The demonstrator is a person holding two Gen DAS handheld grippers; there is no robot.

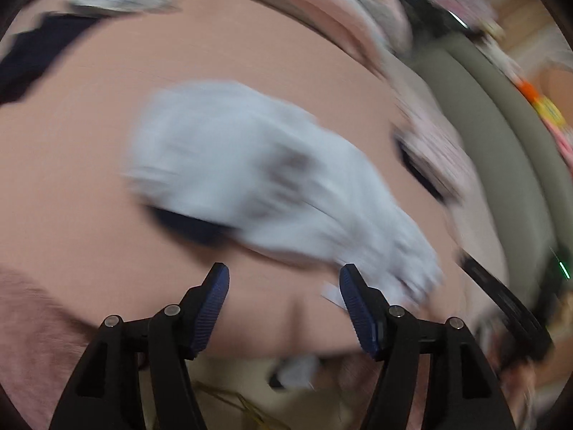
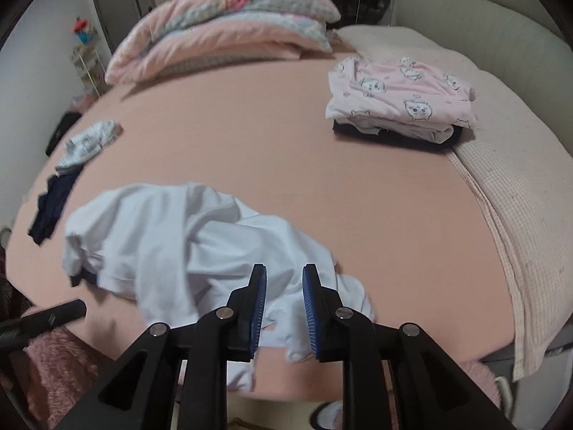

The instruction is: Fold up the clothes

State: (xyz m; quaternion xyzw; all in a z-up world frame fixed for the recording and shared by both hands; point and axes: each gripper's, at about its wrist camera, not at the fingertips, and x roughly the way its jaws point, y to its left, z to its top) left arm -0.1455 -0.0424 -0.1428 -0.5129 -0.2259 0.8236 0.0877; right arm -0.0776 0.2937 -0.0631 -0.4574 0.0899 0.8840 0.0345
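Note:
A crumpled white shirt (image 2: 186,243) lies near the front edge of the pink bed sheet (image 2: 268,136). My right gripper (image 2: 284,272) is open with a narrow gap, empty, and sits just above the shirt's near hem. In the blurred left wrist view the same white shirt (image 1: 258,175) lies ahead of my left gripper (image 1: 284,272), which is wide open and empty over the sheet, its right fingertip (image 1: 349,276) close to the shirt's edge. The left gripper's black body (image 2: 53,313) shows at the lower left of the right wrist view.
A folded stack topped by pink cartoon-print pyjamas (image 2: 401,89) sits at the right. A rolled pink duvet (image 2: 229,25) lies at the back. A patterned small garment (image 2: 89,139) and a dark navy one (image 2: 53,204) lie at the left edge. A beige blanket (image 2: 501,150) covers the right side.

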